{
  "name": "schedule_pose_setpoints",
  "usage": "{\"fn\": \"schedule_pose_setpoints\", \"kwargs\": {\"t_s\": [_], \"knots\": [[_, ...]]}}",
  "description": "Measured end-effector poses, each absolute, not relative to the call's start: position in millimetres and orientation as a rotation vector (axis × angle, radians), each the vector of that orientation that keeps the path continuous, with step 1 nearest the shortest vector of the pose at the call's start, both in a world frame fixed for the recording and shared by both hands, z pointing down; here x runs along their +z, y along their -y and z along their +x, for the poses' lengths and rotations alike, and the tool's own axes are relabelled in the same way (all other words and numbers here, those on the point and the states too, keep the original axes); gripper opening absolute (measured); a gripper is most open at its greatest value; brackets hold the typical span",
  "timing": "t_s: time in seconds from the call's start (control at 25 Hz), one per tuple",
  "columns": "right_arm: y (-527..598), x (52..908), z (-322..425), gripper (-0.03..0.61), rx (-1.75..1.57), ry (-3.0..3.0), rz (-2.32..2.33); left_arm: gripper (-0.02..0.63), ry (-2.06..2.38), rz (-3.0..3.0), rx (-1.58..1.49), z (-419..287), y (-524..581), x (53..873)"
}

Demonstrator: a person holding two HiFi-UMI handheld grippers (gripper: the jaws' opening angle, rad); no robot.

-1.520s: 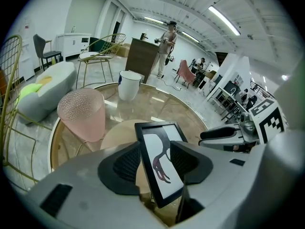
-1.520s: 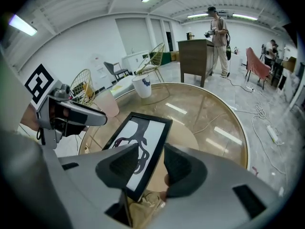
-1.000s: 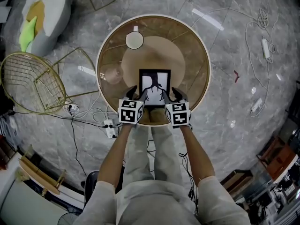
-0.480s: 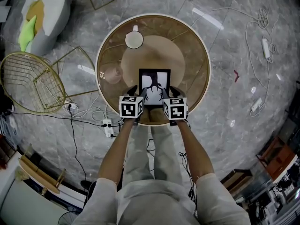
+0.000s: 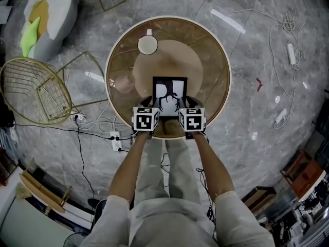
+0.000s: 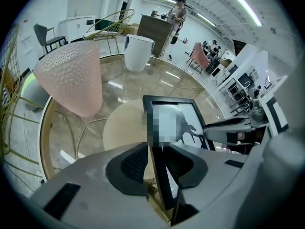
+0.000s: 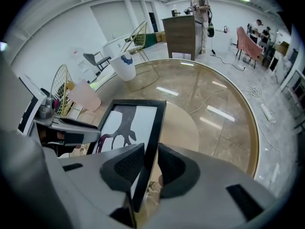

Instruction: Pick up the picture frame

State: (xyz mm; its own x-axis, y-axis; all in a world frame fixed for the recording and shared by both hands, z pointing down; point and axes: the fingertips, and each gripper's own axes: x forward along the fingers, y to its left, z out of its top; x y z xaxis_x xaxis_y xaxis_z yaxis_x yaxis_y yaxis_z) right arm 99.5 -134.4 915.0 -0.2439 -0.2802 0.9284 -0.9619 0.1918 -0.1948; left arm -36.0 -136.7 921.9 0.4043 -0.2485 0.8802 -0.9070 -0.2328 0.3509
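A black-framed picture frame with a dark tree print stands tilted near the front of the round glass table. My left gripper is shut on its left edge and my right gripper is shut on its right edge. In the left gripper view the frame's edge runs between the two pads of the left gripper, and the right gripper's finger shows across the frame. In the right gripper view the frame sits clamped in the right gripper.
A white cup stands at the table's far side and a pink textured glass to the left of the frame. A gold wire chair and floor cables with a power strip lie left of the table.
Both grippers have drawn inward and closed on the frame's two side edges; their marker cubes have turned level. The frame stays at about the same spot.
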Motion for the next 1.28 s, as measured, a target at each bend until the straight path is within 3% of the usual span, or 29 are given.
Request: {"fn": "schedule_pose_setpoints", "kwargs": {"t_s": [1.28], "knots": [[133.8, 914.0, 101.5, 0.069, 1.144, 1.607, 1.289, 0.067, 1.099, 1.629, 0.870, -35.5, 137.2, 919.3]]}}
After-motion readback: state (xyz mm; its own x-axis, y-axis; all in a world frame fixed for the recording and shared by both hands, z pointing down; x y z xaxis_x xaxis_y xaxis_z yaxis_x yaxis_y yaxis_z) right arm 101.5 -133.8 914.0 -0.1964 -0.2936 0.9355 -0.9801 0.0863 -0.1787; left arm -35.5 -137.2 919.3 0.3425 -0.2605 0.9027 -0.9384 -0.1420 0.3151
